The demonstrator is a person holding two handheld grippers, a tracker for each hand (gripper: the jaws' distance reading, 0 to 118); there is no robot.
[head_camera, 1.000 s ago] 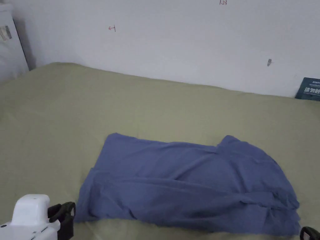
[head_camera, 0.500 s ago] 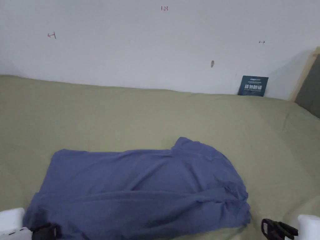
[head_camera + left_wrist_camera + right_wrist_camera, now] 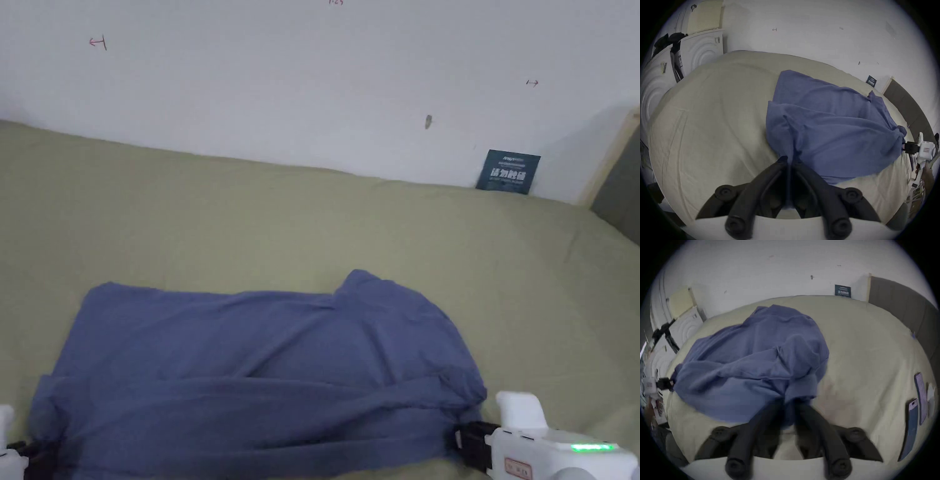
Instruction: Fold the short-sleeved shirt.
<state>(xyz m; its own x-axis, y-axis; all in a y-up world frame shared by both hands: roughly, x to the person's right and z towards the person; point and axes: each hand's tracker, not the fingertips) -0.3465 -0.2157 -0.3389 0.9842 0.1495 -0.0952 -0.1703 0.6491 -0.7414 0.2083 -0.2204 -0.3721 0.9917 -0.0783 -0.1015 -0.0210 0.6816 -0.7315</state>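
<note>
With both jaw pairs closed on near corners, left gripper (image 3: 789,160) and, seemingly, right gripper (image 3: 790,402) stretch blue shirt (image 3: 262,369) for folding.

So the left gripper (image 3: 790,160) has its two black jaws pinched together on a bunched corner of the blue shirt (image 3: 831,129), and the cloth runs down between them. The shirt lies wrinkled across a pale green sheet (image 3: 713,121), stretching away toward the right. At its far end the right gripper (image 3: 906,147), white body with black jaws, is right up against the other corner. White appliances (image 3: 703,48) stand at the far left, and a small dark sign (image 3: 871,81) leans on the white wall (image 3: 802,32).
</note>
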